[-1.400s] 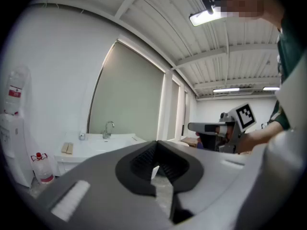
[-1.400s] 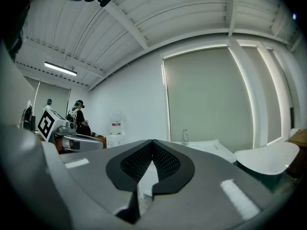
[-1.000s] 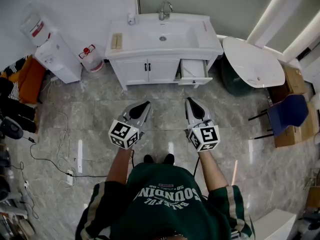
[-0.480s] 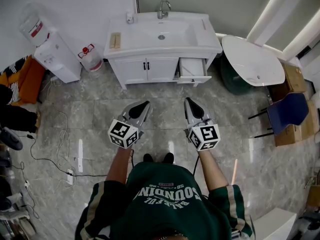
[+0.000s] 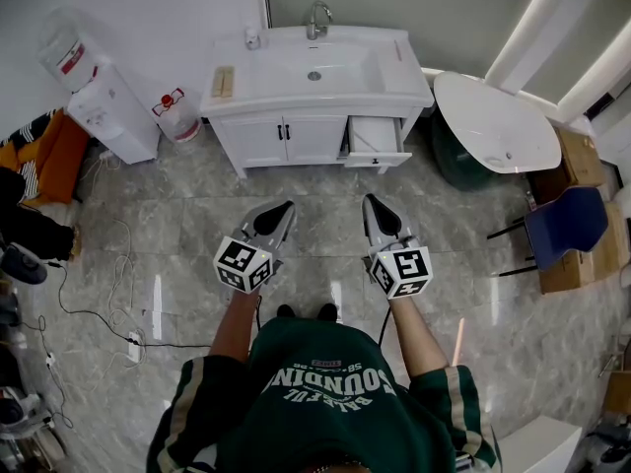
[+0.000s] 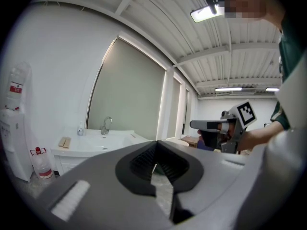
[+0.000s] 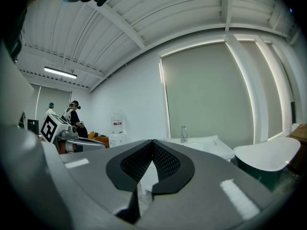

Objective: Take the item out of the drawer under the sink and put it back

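Note:
A white sink vanity (image 5: 286,138) stands against the far wall. Its right-hand drawer (image 5: 376,138) under the basin is pulled open; I cannot make out any item inside. My left gripper (image 5: 285,207) and right gripper (image 5: 372,202) are held side by side over the floor, well short of the vanity and pointing toward it. Both are shut and hold nothing. In the left gripper view the left gripper (image 6: 154,143) points past the basin and tap (image 6: 106,125). In the right gripper view the right gripper (image 7: 152,142) has the tap (image 7: 183,133) beyond its tip.
A water dispenser (image 5: 106,106) and a water bottle (image 5: 178,115) stand left of the vanity. A round white table (image 5: 498,124), a blue chair (image 5: 566,221) and cardboard boxes (image 5: 580,156) are at the right. Cables and a power strip (image 5: 133,345) lie at the left.
The person and both grippers have edged slightly toward the vanity, shifting the view a little. Both grippers stay shut in the same pose.

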A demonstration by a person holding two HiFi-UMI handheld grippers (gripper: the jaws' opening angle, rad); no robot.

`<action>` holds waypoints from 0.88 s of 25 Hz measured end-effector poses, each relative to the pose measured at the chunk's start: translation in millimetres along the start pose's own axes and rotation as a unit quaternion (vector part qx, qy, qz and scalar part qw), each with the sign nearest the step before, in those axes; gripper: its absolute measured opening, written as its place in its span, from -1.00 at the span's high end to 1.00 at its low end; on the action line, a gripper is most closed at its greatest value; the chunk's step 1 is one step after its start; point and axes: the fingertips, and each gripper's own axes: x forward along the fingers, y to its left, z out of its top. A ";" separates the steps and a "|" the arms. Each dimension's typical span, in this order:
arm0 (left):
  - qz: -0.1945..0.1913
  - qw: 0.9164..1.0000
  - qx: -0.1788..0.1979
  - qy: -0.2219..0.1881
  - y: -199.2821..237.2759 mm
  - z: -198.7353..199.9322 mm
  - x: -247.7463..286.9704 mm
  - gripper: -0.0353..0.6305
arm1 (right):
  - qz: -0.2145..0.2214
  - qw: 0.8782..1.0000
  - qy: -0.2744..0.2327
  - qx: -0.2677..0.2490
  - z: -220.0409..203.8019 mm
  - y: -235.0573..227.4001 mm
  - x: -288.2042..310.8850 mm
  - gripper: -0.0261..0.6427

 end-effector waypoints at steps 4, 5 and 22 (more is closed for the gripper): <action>0.012 1.000 0.002 0.005 -8.4 -7.3 7.9 0.74 | 0.006 1.000 0.003 0.001 -4.4 -13.9 -8.2 0.91; 0.015 1.000 0.002 0.006 -11.2 -9.3 9.4 0.74 | 0.008 1.000 0.005 0.002 -6.6 -17.2 -11.0 0.91; 0.011 1.000 0.003 0.015 -6.2 -21.6 54.1 0.74 | 0.006 1.000 0.018 0.011 -30.1 -56.2 -0.2 0.91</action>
